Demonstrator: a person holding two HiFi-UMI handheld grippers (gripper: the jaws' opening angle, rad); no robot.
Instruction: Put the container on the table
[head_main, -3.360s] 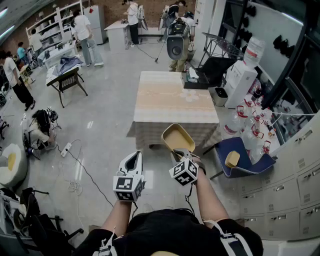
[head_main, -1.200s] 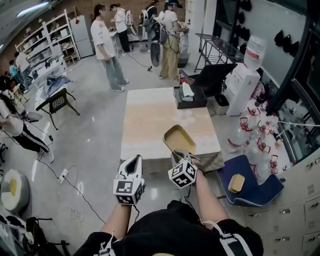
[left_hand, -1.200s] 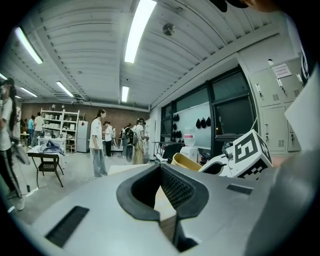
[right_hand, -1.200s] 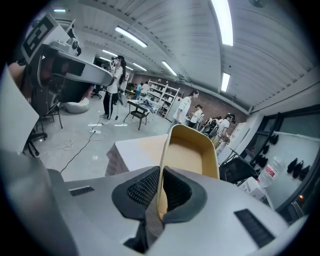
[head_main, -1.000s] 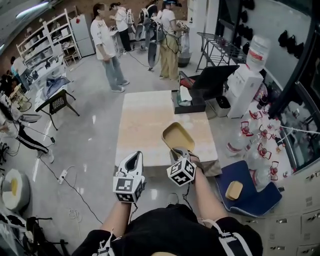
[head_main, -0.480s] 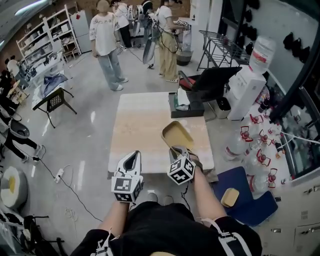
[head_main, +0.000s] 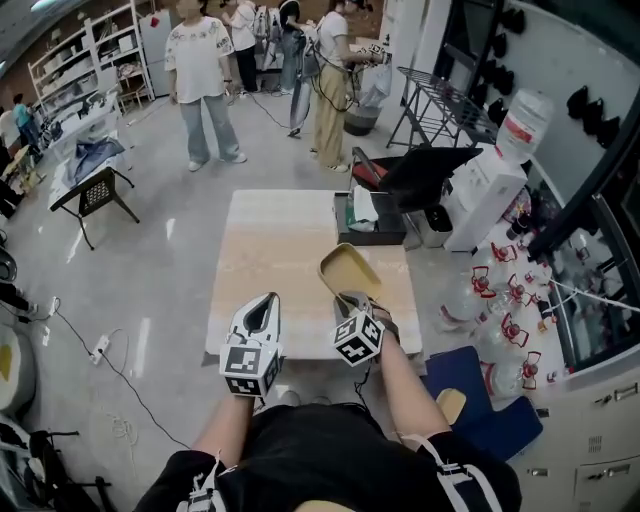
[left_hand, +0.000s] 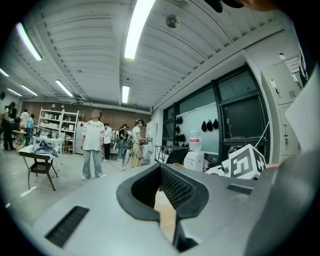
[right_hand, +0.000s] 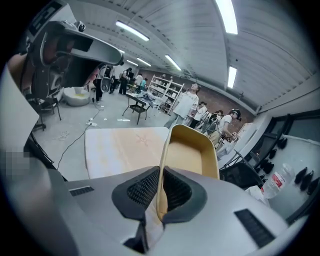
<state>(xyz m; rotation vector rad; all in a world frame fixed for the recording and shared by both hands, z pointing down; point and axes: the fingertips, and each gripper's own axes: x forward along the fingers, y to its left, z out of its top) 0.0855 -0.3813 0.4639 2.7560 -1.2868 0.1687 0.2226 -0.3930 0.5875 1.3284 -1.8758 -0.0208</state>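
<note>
A tan plastic container (head_main: 347, 272) is held tilted up in the air, its open side facing left in the head view. My right gripper (head_main: 352, 300) is shut on its near wall. In the right gripper view the thin wall (right_hand: 161, 165) is pinched between the two black pads, and the container (right_hand: 192, 150) rises ahead of them. It hangs over the near right part of the beige table (head_main: 270, 250). My left gripper (head_main: 262, 303) is over the table's near edge, to the left of the container. Its jaws (left_hand: 165, 212) stand a narrow gap apart with nothing between them.
A black box with white tissue (head_main: 368, 215) sits on the table's far right corner. Several people (head_main: 202, 70) stand beyond the table. A water dispenser (head_main: 490, 190), bottles on the floor (head_main: 500, 300) and a blue seat (head_main: 485, 400) lie to the right.
Both grippers have moved forward to the table with the container still held. The table's near edge has come under them and the people beyond look nearer.
</note>
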